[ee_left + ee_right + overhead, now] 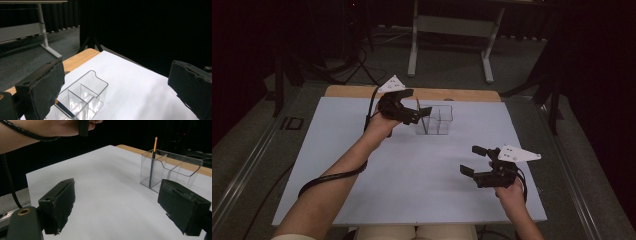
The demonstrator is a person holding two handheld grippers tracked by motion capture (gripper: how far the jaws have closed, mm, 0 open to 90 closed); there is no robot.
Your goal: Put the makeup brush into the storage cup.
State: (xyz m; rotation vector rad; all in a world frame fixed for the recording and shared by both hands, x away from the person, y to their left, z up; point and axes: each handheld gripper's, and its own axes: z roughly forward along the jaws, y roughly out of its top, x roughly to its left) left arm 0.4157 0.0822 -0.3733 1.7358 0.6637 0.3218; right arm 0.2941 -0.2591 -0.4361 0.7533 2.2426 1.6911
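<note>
Pencil (153, 162) standing upright in one compartment of a clear organiser (435, 120) near the far edge of the white surface (412, 170). The left gripper (419, 114) hovers just beside the organiser, its fingers (42, 87) spread wide with nothing between them; in the left gripper view the box lies low between them, nearer the left-hand finger. The right gripper (470, 160) rests well apart from the organiser, on the near side of the surface, its fingers (58, 203) likewise wide open and holding nothing; from there the pencil stands ahead of them, nearer the right-hand finger.

Risks, as judged from this position: the organiser looks light and is not held down, so a finger that brushes its wall as the left gripper moves off could shift or tip it. The pencil top stands clear above the rim, and a low sweep across it could flick the pencil out or topple the box.
</note>
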